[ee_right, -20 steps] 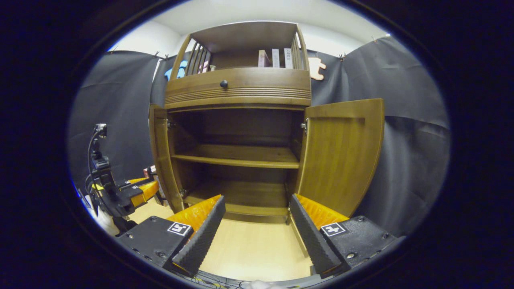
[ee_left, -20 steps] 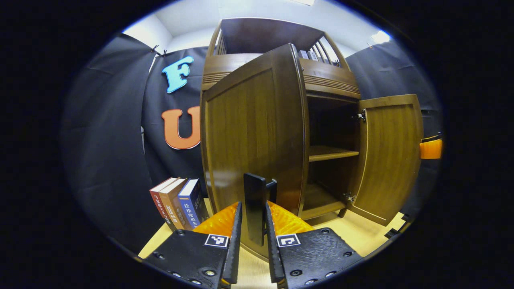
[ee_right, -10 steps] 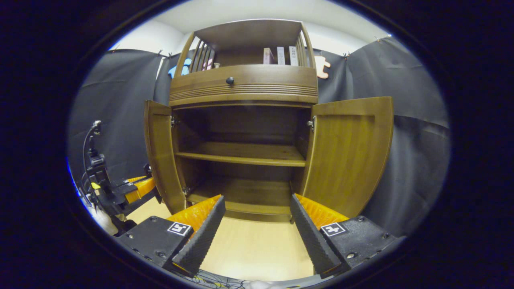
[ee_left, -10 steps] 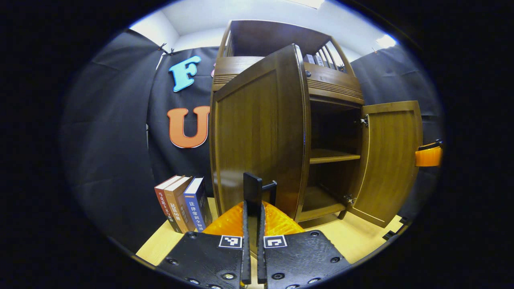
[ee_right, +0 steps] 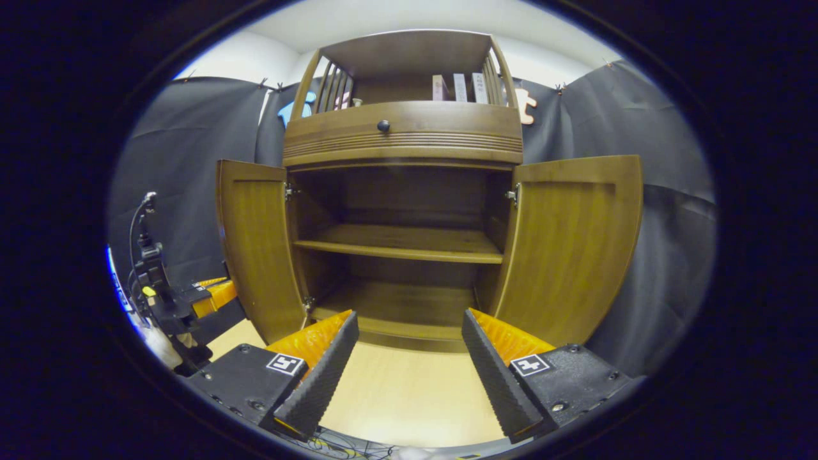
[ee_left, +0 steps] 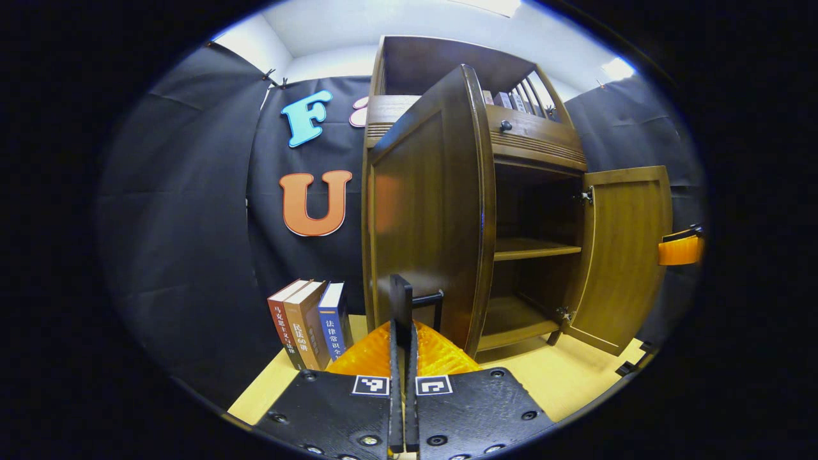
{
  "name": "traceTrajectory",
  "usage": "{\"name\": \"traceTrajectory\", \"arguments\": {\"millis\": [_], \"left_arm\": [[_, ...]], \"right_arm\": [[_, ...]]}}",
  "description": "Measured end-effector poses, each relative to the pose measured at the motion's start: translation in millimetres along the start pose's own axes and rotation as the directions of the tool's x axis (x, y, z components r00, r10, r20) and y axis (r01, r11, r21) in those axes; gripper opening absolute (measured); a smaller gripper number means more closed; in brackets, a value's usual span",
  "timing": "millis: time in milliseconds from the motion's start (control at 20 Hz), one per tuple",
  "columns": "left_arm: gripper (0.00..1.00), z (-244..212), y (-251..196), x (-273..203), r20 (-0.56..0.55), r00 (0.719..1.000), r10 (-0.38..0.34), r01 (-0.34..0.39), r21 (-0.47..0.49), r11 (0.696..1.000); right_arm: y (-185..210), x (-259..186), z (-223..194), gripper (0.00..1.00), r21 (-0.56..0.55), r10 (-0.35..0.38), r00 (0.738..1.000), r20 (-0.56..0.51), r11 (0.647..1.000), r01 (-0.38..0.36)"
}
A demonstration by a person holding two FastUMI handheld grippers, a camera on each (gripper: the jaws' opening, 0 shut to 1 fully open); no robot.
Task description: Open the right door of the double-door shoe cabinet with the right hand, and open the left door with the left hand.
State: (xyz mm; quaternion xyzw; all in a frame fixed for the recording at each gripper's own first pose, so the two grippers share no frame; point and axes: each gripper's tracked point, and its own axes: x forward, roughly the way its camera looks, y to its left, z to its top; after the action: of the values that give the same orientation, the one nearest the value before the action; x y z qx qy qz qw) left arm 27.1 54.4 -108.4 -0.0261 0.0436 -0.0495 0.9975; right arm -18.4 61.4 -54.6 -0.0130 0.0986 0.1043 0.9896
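While the left gripper (ee_left: pixel 403 332) clamps the left door's handle (ee_left: pixel 401 306) at twelve o'clock, the left door (ee_left: pixel 434 211) has swung wider than a second ago. Farther off, the right gripper (ee_right: pixel 409 358) hangs agape, the right door (ee_right: pixel 569 243) at two o'clock, apart from it, fully swung out on the shoe cabinet (ee_right: pixel 402 137).

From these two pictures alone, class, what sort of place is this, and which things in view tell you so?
Most likely a staged recording booth, not a lived-in home. Black cloth hangs as the walls, clipped along its top edge. One wooden shoe cabinet stands alone with both doors open and bare shelves, and a few books stand beside it on the pale floor.
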Motion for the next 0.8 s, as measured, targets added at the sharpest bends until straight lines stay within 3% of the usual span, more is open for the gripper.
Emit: {"name": "traceTrajectory", "arguments": {"millis": [500, 800], "left_arm": [[0.01, -2, 37, -7, 0.027, 0.996, -0.085, 0.084, 0.007, 0.996], [0.01, -3, 84, -7, 0.032, 0.999, -0.030, 0.031, -0.012, 0.999]], "right_arm": [[15, 2, 4, 1.00, 0.014, 0.032, 0.999, 0.006, 0.999, -0.032], [12, 2, 3, 1.00, 0.010, 0.030, 1.000, 0.002, 0.999, -0.030]]}}
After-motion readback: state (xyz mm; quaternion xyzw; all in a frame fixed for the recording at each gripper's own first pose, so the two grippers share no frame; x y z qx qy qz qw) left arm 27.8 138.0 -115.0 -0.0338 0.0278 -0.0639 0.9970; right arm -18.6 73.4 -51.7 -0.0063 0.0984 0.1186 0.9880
